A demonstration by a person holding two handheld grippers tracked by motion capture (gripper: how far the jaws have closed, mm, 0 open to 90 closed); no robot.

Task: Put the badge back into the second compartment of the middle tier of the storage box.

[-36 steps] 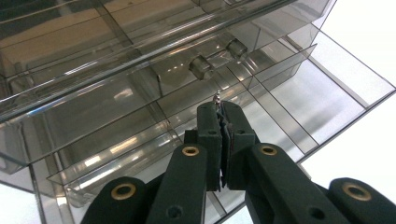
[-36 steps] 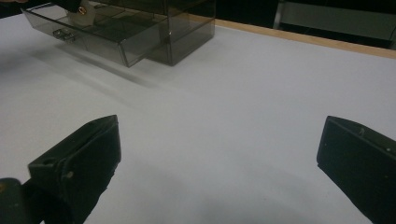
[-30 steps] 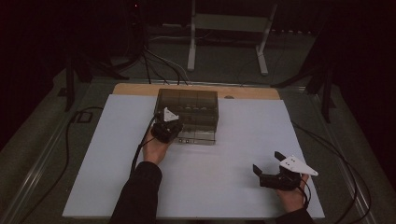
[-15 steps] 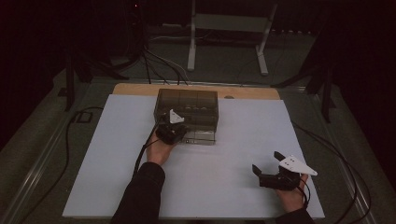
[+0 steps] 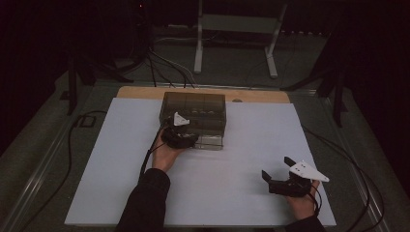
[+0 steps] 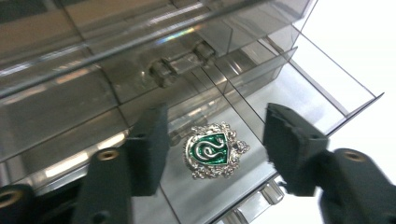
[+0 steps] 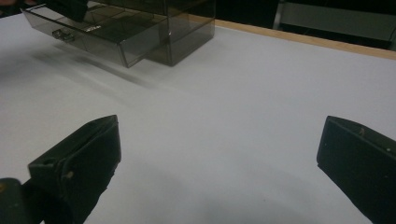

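Note:
A smoky see-through drawer box (image 5: 194,107) stands at the back middle of the white table. Its lower drawer (image 5: 211,140) is pulled out toward me. A silver badge with a green snake shield (image 6: 212,150) lies flat on the floor of a drawer compartment. My left gripper (image 6: 217,114) hangs open over the drawer, one jaw on each side of the badge, not touching it. From above, the left gripper (image 5: 189,137) sits at the drawer's left front. My right gripper (image 5: 276,168) rests open near the front right, with bare table between its jaws (image 7: 219,126).
The drawer (image 7: 93,32) has clear dividers and a small front handle (image 7: 62,34). A wooden strip (image 5: 261,95) edges the table's far side. Cables (image 5: 72,130) trail along the left. A white stand (image 5: 234,24) is on the floor behind.
My left gripper has shifted slightly to the right along the drawer front. The right gripper has stayed in place.

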